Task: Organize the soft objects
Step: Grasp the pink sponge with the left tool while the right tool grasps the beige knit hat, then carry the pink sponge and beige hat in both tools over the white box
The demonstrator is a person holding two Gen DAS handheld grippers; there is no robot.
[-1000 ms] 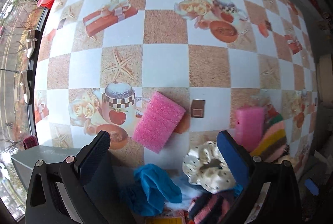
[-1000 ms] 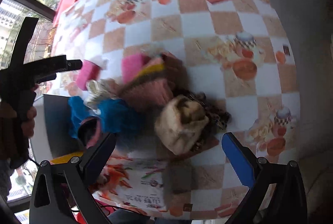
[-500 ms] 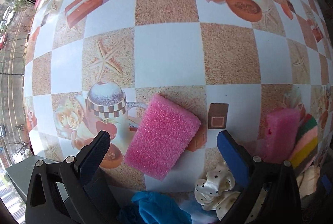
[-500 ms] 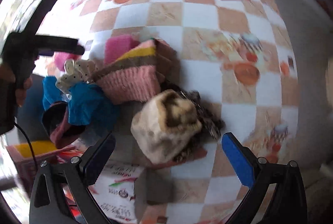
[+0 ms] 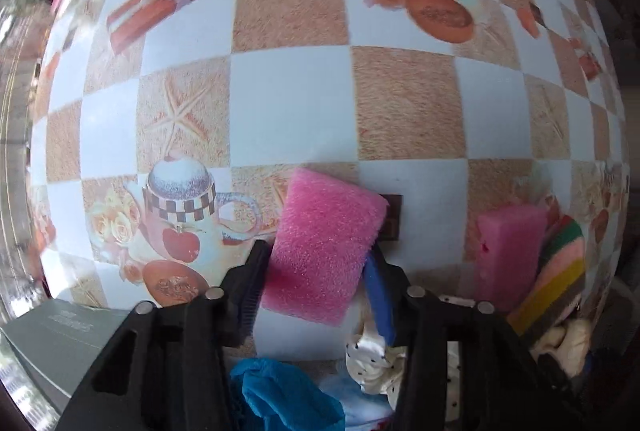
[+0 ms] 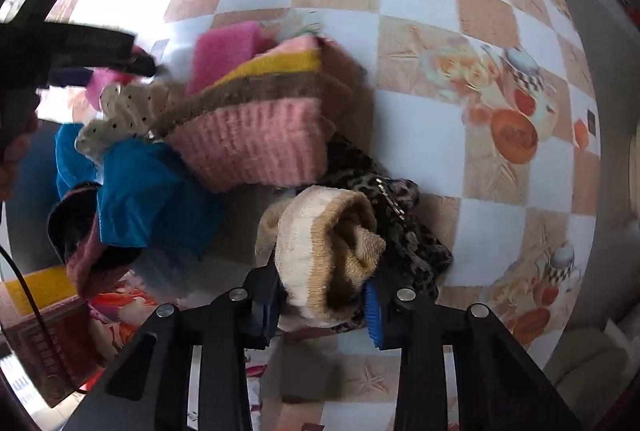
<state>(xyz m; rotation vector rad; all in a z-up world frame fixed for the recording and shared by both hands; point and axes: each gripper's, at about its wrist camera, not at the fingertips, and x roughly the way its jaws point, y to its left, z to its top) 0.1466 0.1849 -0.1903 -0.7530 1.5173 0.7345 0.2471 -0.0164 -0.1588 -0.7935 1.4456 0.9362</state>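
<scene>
My left gripper (image 5: 316, 271) is shut on a pink sponge (image 5: 324, 243) and holds it over the checkered tablecloth (image 5: 292, 123). My right gripper (image 6: 320, 303) is shut on a rolled beige sock (image 6: 328, 259) at the near side of a pile of soft things. The pile holds a striped knit piece (image 6: 256, 127), a blue cloth (image 6: 148, 191), a dotted cream scrunchie (image 6: 120, 115), a leopard-print cloth (image 6: 404, 219) and a second pink sponge (image 6: 224, 51). The second sponge also shows in the left wrist view (image 5: 508, 251).
A grey box (image 5: 52, 343) lies at the table's near left edge. A printed packet (image 6: 116, 311) and a red-yellow carton (image 6: 36, 323) lie at the near edge beside the pile. The other hand-held gripper (image 6: 80, 47) reaches in from the left in the right wrist view.
Both grippers have closed: the left one moved forward and clamped the pink sponge, the right one moved in and clamped the beige sock.
</scene>
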